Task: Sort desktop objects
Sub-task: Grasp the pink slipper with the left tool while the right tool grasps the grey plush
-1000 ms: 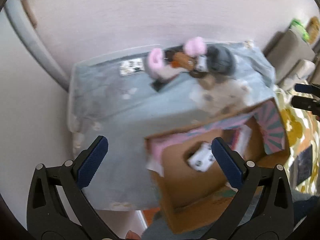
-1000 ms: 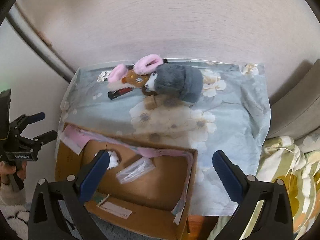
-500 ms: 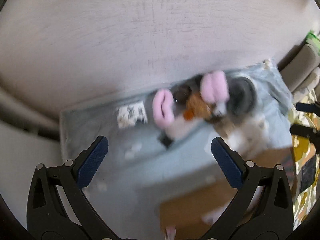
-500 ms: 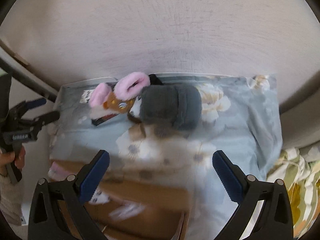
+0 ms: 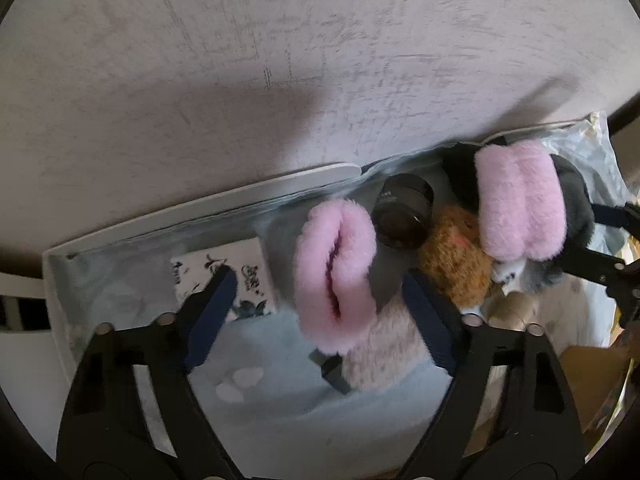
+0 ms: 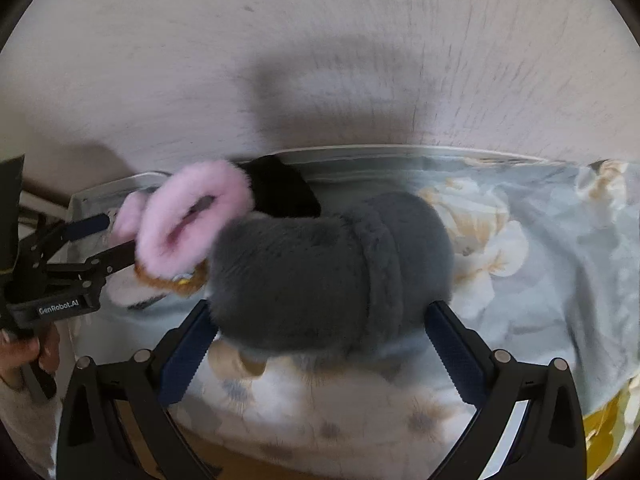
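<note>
A pile of objects lies on the floral-cloth table (image 5: 280, 412) against the wall. A pink furry earmuff (image 5: 334, 272) stands between the fingers of my open left gripper (image 5: 320, 300). Behind it are a black jar (image 5: 404, 210), a brown plush toy (image 5: 460, 268), a second pink earmuff pad (image 5: 520, 204) and a grey furry hat (image 5: 576, 196). In the right wrist view the grey hat (image 6: 332, 264) fills the space between the fingers of my open right gripper (image 6: 320, 332). The pink earmuff (image 6: 192, 220) lies left of it.
A white card with ink drawings (image 5: 224, 280) lies left of the earmuff. A dark flat item (image 5: 332, 372) pokes out under the pale fur. A cardboard box edge (image 5: 592, 372) shows at the lower right. The wall (image 6: 320, 60) is close behind the table.
Both grippers moved forward and down from above the cardboard box to the pile at the wall. The left now brackets the pink earmuff, the right the grey hat. Both stay open.
</note>
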